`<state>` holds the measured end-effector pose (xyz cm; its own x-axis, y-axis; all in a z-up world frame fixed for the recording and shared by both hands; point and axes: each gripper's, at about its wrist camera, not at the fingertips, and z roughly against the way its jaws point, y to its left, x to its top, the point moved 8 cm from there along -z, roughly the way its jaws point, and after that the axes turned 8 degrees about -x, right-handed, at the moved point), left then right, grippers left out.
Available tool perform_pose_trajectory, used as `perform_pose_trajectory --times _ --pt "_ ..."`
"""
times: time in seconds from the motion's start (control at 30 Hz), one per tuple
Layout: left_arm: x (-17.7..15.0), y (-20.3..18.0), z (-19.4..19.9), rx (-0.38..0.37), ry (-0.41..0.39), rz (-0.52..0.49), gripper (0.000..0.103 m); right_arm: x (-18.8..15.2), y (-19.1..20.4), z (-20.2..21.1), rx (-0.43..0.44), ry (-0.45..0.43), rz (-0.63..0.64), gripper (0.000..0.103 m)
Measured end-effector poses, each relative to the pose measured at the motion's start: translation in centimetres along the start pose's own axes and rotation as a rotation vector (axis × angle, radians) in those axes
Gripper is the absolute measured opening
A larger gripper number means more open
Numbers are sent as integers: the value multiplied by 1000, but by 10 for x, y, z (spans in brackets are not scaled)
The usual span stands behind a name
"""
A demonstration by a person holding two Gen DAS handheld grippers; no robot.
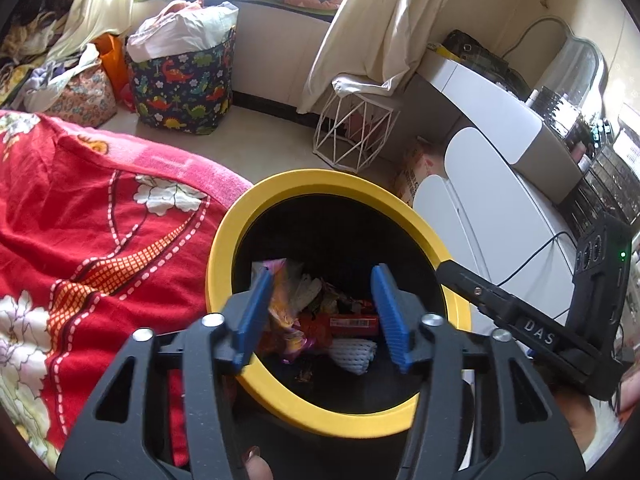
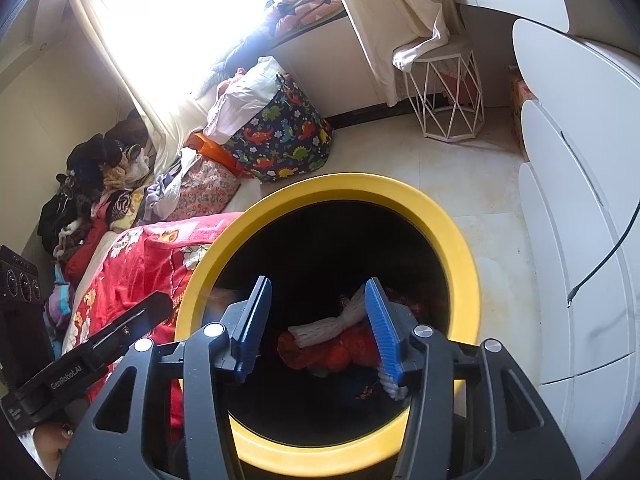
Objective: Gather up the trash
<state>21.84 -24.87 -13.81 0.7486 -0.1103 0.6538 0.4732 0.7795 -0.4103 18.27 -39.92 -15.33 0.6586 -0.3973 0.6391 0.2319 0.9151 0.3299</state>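
A black trash bin with a yellow rim (image 1: 308, 178) stands on the floor beside the bed; it also shows in the right wrist view (image 2: 360, 188). Inside lie snack wrappers (image 1: 284, 320), a red packet (image 1: 354, 322) and a white foam net (image 1: 354, 354), which also shows in the right wrist view (image 2: 324, 330). My left gripper (image 1: 322, 316) hangs open over the bin mouth, empty. My right gripper (image 2: 316, 328) is also open above the bin, empty; the other gripper's body (image 1: 532, 320) shows at the right.
A red flowered bedspread (image 1: 80, 240) lies left of the bin. A dinosaur-print bag (image 1: 184, 84), a white wire stool (image 1: 356, 132) and a white cabinet (image 1: 500, 152) stand around the tiled floor (image 2: 460, 168). Clothes (image 2: 100, 184) pile by the window.
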Motion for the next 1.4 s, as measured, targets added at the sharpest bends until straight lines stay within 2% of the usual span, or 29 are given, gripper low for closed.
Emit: perform_pose_trajectory --times 0.13,0.2,0.47,0.6,0.77,0.9,1.07,1.23,1.4 --pt "3 -4 5 7 -14 -33 61 2 -4 8 4 -14 -2 55" --pt "5 -6 9 14 -25 -39 72 2 -3 13 8 -23 2 60" --pt "7 0 41 64 -102 -60 91 2 12 32 33 -75 57 71" --pt "7 6 66 103 -166 -62 92 2 25 48 28 -150 114 80" --pt "3 17 97 137 -233 -46 92 3 41 73 32 -277 186 96" --pt "-3 25 119 166 -274 -39 92 0 61 93 30 -383 261 96" --pt "-15 35 144 222 -310 -30 92 -13 70 109 12 -459 288 96" --pt "-29 45 168 284 -340 -30 92 -33 75 120 -4 -507 325 97" --pt "-30 47 182 306 -376 -44 92 -39 84 121 -17 -519 367 96"
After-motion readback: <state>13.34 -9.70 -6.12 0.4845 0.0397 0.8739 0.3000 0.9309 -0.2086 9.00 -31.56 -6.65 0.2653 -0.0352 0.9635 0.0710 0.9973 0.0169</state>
